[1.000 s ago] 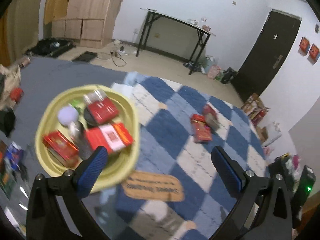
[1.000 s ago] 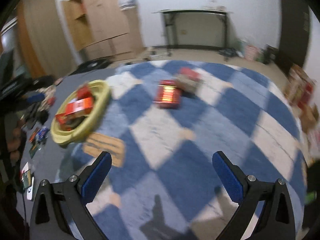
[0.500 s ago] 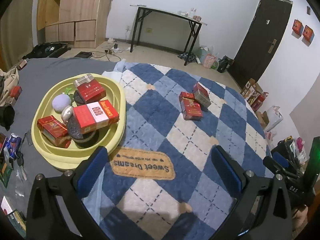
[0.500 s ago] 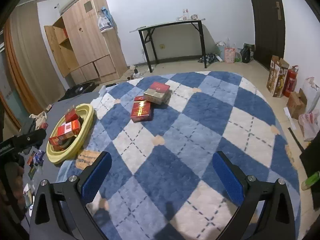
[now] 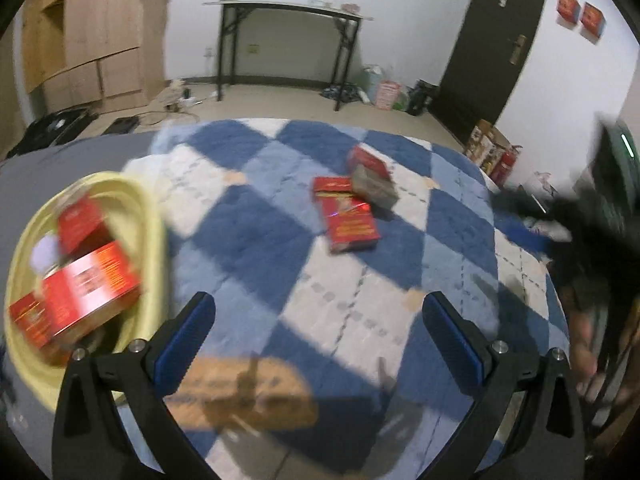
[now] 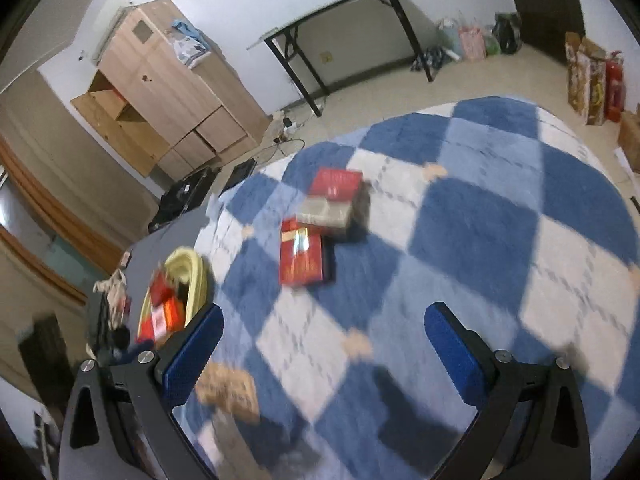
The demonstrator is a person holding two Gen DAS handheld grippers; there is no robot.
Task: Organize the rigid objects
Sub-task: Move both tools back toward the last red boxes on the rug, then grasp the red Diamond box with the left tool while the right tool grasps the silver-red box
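Note:
A flat red box (image 5: 350, 218) lies on the blue and white checked blanket (image 5: 260, 240), with a red and grey box (image 5: 372, 178) leaning on its far end. Both show in the right wrist view, the red box (image 6: 302, 256) and the red and grey box (image 6: 332, 202). A yellow basin (image 5: 154, 240) at the left holds several red boxes (image 5: 80, 298); it also shows in the right wrist view (image 6: 192, 276). My left gripper (image 5: 320, 340) is open and empty, short of the boxes. My right gripper (image 6: 324, 348) is open and empty above the blanket.
A tan label patch (image 5: 244, 392) sits on the blanket's near edge. A wooden wardrobe (image 6: 168, 96), a black-legged table (image 5: 288, 12) and a dark door (image 5: 496, 36) stand beyond the bed. Clutter lies on the grey sheet left of the basin (image 6: 112, 300). The other arm shows as a dark blur (image 5: 592, 216).
Both views are blurred by motion. The left view has swung right, pushing the basin to the left edge. The right gripper has moved closer to the two boxes and tilted.

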